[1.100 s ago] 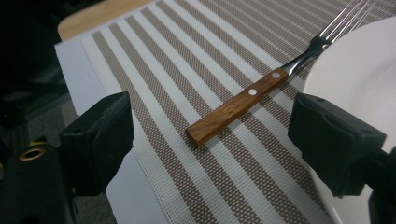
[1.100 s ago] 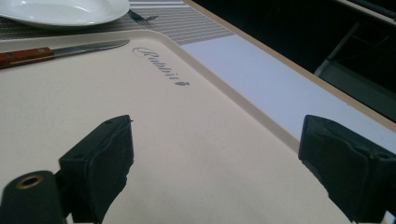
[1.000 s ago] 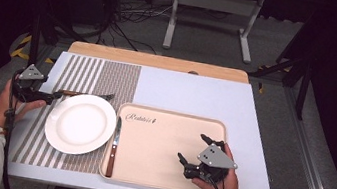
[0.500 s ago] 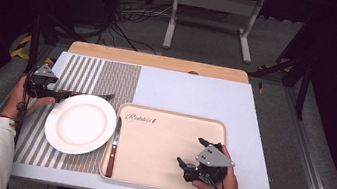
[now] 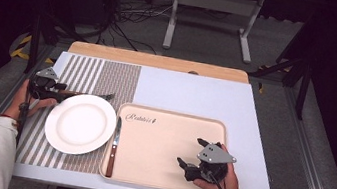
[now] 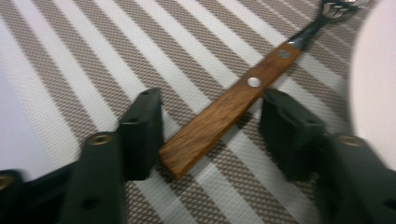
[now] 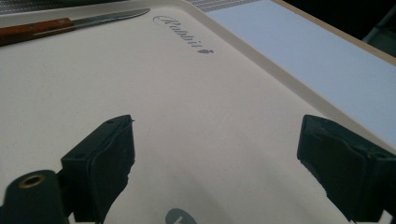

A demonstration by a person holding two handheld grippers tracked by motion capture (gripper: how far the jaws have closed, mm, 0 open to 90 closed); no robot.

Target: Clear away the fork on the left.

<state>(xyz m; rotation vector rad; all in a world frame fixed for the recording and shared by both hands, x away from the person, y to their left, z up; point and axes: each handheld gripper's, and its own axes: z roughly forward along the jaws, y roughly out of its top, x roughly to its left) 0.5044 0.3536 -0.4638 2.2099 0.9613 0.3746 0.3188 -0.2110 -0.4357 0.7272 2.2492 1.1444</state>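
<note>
A wooden-handled fork (image 5: 86, 95) lies on the striped placemat (image 5: 109, 73) just behind the white plate (image 5: 80, 123). My left gripper (image 5: 58, 92) is low over the handle's end. In the left gripper view the fork handle (image 6: 233, 107) runs slantwise between the jaws of my left gripper (image 6: 210, 121). These jaws have just been closing around it, and the pads stand close beside it without clearly pressing. My right gripper (image 5: 192, 152) rests open over the beige tray (image 5: 174, 113), with nothing between its fingers. My right gripper (image 7: 215, 149) stands wide over the bare tray floor (image 7: 187, 93).
A wooden-handled knife (image 5: 114, 147) lies along the tray's left rim, beside the plate; the knife (image 7: 70, 24) appears far off in the right gripper view. The plate's edge (image 6: 373, 93) is right next to the fork. Behind the tray lies white tabletop (image 5: 197, 93).
My left gripper has moved right and down onto the fork handle's end, and its jaws stand narrower. The right gripper has kept still.
</note>
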